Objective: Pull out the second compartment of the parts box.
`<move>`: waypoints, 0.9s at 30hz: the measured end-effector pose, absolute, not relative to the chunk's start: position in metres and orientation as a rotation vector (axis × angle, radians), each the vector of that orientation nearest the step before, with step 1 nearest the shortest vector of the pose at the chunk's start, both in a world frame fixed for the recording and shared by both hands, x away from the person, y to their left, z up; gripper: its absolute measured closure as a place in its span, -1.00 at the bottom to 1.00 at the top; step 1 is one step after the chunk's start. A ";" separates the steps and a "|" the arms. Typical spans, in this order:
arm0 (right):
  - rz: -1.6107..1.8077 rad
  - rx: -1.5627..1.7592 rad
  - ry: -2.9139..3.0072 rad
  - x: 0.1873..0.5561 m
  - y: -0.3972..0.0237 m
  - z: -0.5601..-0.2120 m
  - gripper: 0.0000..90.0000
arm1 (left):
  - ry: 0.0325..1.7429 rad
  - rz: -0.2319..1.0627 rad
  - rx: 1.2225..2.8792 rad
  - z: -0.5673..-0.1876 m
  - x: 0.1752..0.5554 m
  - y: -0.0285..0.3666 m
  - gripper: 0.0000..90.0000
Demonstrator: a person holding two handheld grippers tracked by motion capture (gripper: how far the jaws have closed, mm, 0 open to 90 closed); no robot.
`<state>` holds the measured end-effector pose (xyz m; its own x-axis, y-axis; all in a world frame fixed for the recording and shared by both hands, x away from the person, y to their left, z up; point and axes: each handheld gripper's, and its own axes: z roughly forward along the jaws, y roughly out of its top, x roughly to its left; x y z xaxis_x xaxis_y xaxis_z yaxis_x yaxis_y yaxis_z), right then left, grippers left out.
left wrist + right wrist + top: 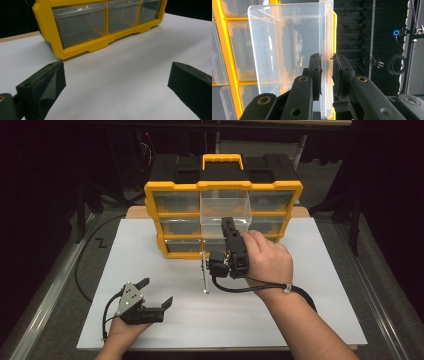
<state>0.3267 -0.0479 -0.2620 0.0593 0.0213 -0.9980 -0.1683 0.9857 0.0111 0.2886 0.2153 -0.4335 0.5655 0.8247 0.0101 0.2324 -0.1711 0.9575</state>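
- Nearest the person, the left gripper [156, 293] lies low over the white worktop [310, 310] at the front left, held from below by the left hand [121, 332]. Its jaws are spread wide and released, with nothing between them; the left gripper view shows bare white surface in the gap.
- A thin metal rod [204, 276] lies on the worktop near the middle, just left of the right gripper's body, pointing front to back.
- The right hand [267, 260] holds the right gripper [227, 222] above the middle of the worktop, aimed at the cabinet.
- In the right gripper view, its jaws are clenched on the front wall of the clear plastic drawer [289, 47], one pad inside the wall and one outside.
- That clear drawer [225, 210] sticks out of the top middle slot of the yellow-framed storage cabinet [170, 186], pulled well forward of the other drawers.
- The cabinet stands at the back of the worktop, with a black top, a yellow carry handle [222, 159] and rows of shut clear drawers.
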 end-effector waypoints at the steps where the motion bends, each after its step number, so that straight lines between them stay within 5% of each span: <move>1: 0.146 -0.116 1.505 0.327 -0.048 -0.262 0.77 | 0.889 0.673 1.702 -0.434 0.289 0.215 -0.95; 8: 0.145 -0.112 1.507 0.327 -0.047 -0.262 0.75 | 0.888 0.674 1.703 -0.433 0.288 0.215 -0.95; 15: 0.185 -0.131 1.508 0.314 -0.050 -0.267 0.45 | 0.887 0.673 1.702 -0.434 0.289 0.216 -0.95; 27: 0.186 -0.135 1.618 0.302 -0.080 -0.322 0.22 | 0.888 0.682 1.696 -0.434 0.289 0.215 -0.95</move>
